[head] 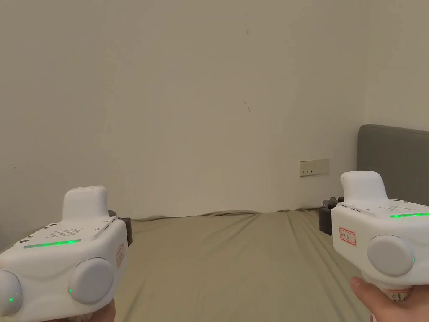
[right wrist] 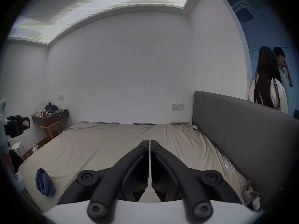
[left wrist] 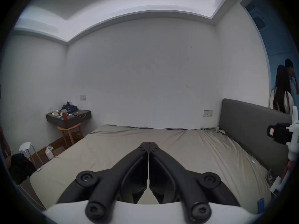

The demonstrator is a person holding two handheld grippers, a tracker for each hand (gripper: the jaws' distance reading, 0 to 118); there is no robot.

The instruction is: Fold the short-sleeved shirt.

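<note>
Above the bed [head: 234, 260], both grippers [left wrist: 148, 144] [right wrist: 149, 142] hang closed, empty.

Matt creased cloth sheet [head: 234, 260]; padded fabric headboard [head: 394, 159]; wooden chair [left wrist: 71, 133].

Setting: a home bedroom. Wide bed with wrinkled beige fitted sheet [left wrist: 161, 140] is the landmark. Grey upholstered headboard [right wrist: 234, 122] along its right side; dark cluttered wall-mounted shelf [left wrist: 68, 116] with a wooden chair [left wrist: 71, 131] beyond its far-left corner; white wall socket plate [right wrist: 178, 107] above its far edge.
</note>
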